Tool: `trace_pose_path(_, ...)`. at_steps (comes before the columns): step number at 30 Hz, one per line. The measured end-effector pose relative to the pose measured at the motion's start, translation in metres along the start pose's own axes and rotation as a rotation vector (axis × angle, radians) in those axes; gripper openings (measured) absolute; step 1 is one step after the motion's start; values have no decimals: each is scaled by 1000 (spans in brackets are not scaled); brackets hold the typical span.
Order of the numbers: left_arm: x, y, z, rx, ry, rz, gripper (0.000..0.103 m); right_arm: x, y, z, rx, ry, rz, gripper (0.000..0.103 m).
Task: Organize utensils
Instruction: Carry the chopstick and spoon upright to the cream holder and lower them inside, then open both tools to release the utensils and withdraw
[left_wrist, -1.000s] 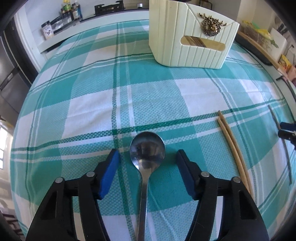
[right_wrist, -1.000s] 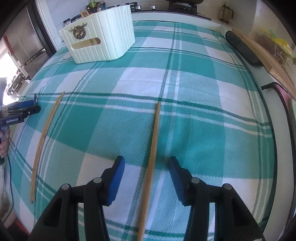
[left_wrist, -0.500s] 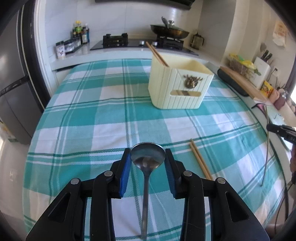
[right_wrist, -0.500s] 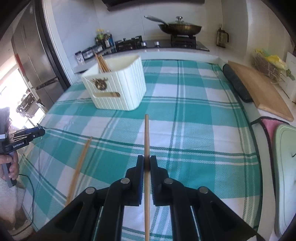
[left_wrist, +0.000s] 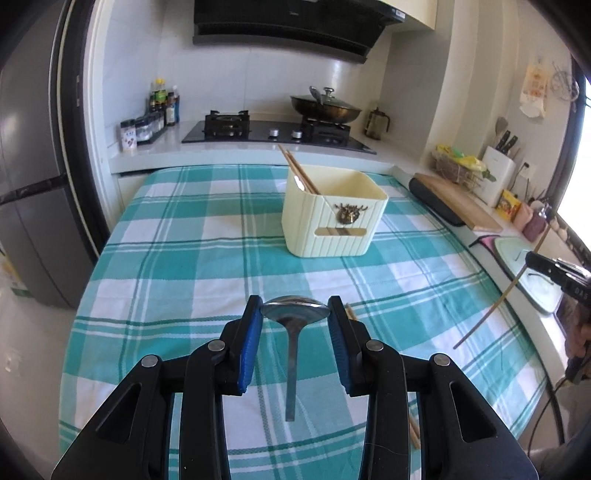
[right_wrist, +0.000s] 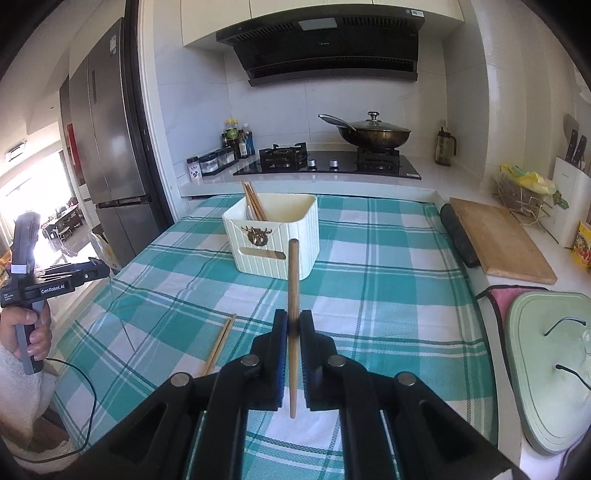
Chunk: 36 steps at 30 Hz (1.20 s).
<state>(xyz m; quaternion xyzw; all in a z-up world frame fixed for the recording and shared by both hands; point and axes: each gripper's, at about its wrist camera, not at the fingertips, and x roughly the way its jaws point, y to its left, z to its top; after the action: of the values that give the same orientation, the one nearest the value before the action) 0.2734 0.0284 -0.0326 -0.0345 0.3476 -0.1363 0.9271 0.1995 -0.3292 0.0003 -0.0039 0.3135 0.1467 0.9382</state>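
Transport step, by my judgement. The left gripper (left_wrist: 295, 319) is clamped on a spoon (left_wrist: 293, 314); the right gripper (right_wrist: 293, 328) is clamped on a chopstick (right_wrist: 293, 295). Both utensils are clear of the checked cloth (left_wrist: 184, 258). Next: carry them over the cream holder (left_wrist: 332, 221), mid-table, then release. One chopstick pair (right_wrist: 219, 343) remains on the cloth. Kitchen; hob (right_wrist: 332, 164) behind.

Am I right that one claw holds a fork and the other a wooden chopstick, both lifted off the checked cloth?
Not quite: the left claw holds a metal spoon, not a fork, as the left wrist view shows. The right claw does hold a wooden chopstick, both lifted off the checked cloth.
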Motion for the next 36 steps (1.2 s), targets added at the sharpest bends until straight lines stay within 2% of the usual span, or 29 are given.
trace_pose_path(7,-13,-3,33,7,-27,-51,36,3,-3,25,-5,-37,-1,7)
trace_pose_path(13,-22,-3,95,1,-112,-80,36,18,-5,70,-32,-86,-3,7)
trace_pose_path(16,-19,-4,135,-17,-182,-77,36,27,-3,105,-55,-134,5,7)
trace_pose_path(22,7,-5,203,-97,-339,-64,36,45,13,175,-129,-324,9,7)
trace_pose_path(25,44,-3,221,-147,-346,-44,36,74,17,200,-134,-355,22,7)
trace_pose_path(29,107,2,224,-196,-254,-34,36,129,16,209,-132,-285,13,7)
trace_pose_path(34,187,7,207,-215,-29,-27,36,216,2,197,-106,7,49,7)
trace_pose_path(36,208,8,198,-221,30,-24,36,240,-5,189,-85,85,43,7)
